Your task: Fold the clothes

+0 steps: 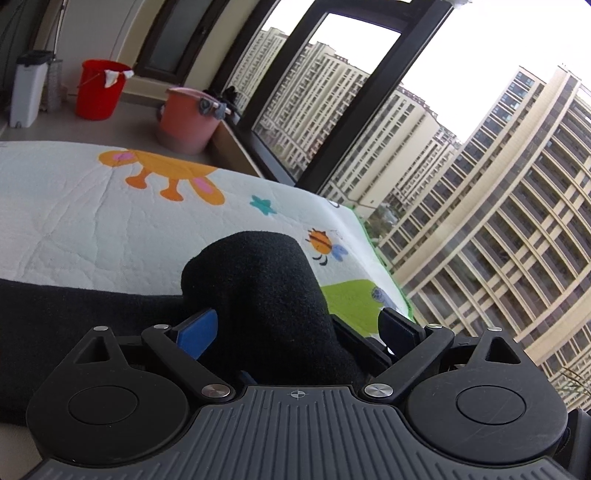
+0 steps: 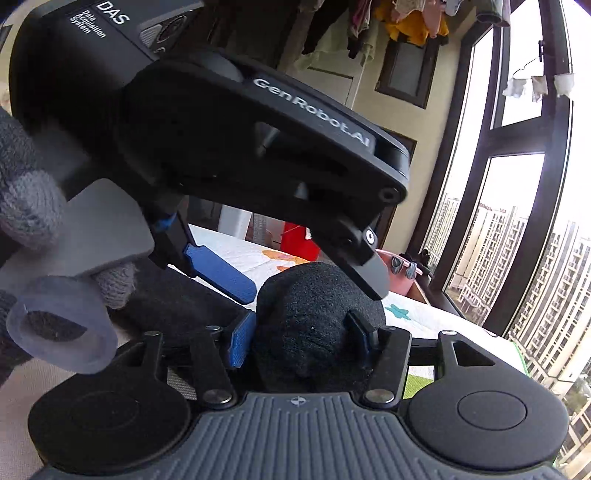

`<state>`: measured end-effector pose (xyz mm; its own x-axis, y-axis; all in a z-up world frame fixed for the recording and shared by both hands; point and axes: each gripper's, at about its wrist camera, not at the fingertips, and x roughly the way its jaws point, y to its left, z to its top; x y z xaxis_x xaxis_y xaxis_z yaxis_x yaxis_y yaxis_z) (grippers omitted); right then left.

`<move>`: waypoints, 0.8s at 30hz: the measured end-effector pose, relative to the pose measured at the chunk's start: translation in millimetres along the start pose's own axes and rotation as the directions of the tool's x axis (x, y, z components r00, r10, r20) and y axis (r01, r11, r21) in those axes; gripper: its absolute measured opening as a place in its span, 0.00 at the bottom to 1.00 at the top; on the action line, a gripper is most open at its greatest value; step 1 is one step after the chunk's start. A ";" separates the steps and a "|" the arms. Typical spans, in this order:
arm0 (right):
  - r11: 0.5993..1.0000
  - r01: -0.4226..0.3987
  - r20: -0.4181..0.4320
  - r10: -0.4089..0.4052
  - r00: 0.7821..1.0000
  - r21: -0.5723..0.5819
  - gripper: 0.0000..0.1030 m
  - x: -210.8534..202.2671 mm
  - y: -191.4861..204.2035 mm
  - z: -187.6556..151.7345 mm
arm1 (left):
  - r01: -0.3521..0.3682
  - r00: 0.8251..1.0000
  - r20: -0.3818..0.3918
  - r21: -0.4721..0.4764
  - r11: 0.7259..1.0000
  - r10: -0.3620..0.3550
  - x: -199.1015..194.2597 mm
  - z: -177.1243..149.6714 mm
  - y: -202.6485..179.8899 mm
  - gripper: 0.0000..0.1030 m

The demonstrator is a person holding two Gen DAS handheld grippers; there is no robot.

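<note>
A black fleece garment (image 1: 255, 291) lies on a white mat with cartoon animals (image 1: 92, 206). A bunched fold of it rises between the fingers of my left gripper (image 1: 295, 328), whose jaws stand wide apart around the cloth. In the right wrist view the same black garment (image 2: 314, 325) is bunched between the fingers of my right gripper (image 2: 301, 339), which press on it from both sides. The left gripper (image 2: 291, 284) hangs just above and in front, open, its blue pad (image 2: 221, 273) visible, held by a grey-gloved hand (image 2: 29, 206).
A red bucket (image 1: 99, 88), a pink bucket (image 1: 188, 118) and a white bin (image 1: 27, 88) stand on the floor beyond the mat. A tall window (image 1: 369, 110) runs along the right. Clothes hang overhead (image 2: 406, 18).
</note>
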<state>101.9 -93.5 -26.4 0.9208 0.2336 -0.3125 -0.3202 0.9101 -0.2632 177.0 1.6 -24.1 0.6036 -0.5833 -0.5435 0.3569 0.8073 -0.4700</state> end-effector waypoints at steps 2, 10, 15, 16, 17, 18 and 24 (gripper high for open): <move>1.000 -0.022 0.001 0.022 1.000 0.015 0.68 -0.4 -5.1 -2.2 | -0.015 1.000 0.005 0.004 1.000 0.014 3.6 0.6 4.2 0.68; 0.965 -0.175 0.002 0.178 0.984 0.194 0.79 -22.9 -55.4 -8.5 | -0.066 0.997 0.029 0.049 0.997 0.065 0.9 0.3 14.2 0.76; 0.733 -0.278 0.058 0.310 0.949 0.621 0.82 -21.8 -123.3 -27.8 | -0.063 0.998 0.028 -0.018 0.998 0.064 -7.2 -4.6 37.9 0.86; 0.629 -0.289 0.079 0.340 0.937 0.722 0.82 -13.4 -138.5 -36.9 | -0.065 0.997 0.030 -0.022 0.998 0.066 -9.2 -5.8 40.2 0.87; 0.531 -0.288 0.092 0.365 0.926 0.797 0.82 -2.0 -147.9 -47.9 | -0.068 0.997 0.032 -0.025 0.997 0.068 -11.3 -6.8 41.9 0.88; 0.443 -0.281 0.101 0.387 0.916 0.852 0.82 9.2 -154.1 -59.0 | -0.069 0.997 0.034 -0.028 0.997 0.070 -13.5 -7.5 43.7 0.88; 0.300 -0.301 0.135 0.469 0.873 0.905 0.84 49.5 -136.5 -76.7 | -0.072 0.996 0.055 -0.077 0.994 0.076 -32.5 -7.8 55.1 0.90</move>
<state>174.1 -232.4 -75.9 0.6840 0.6766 -0.2727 -0.1719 0.5127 0.8412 171.5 64.3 -37.8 0.6671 -0.5143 -0.5390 0.2565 0.8378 -0.4820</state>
